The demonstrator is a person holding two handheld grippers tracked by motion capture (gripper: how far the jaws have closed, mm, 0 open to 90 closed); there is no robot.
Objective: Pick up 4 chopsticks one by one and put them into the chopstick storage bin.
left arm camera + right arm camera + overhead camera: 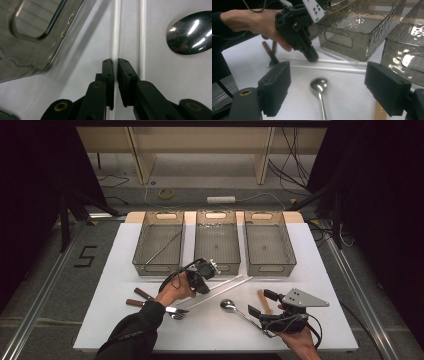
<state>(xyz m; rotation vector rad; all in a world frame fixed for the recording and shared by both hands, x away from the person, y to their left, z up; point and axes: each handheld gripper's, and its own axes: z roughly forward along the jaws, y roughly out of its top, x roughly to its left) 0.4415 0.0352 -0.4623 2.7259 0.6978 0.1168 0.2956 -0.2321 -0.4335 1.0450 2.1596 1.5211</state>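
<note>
We've got our left gripper (115,61) down on the white table (300,270), its jaws clamped on a white stick (116,30), the one nearer the bins. No earlier look to compare, so we just call the grip: pads pinch it from both sides. That stick lies flat in front of the middle bin (217,242), its long axis running diagonally, far end up toward the right, near end down toward the left. A second stick (142,37) lies parallel just beside it, untouched. That's two sticks, three clear bins in a row, one spoon (319,85) with its bowl near the sticks and handle toward us. Our right gripper (328,87) hangs over the spoon with jaws wide apart, holding nothing.
</note>
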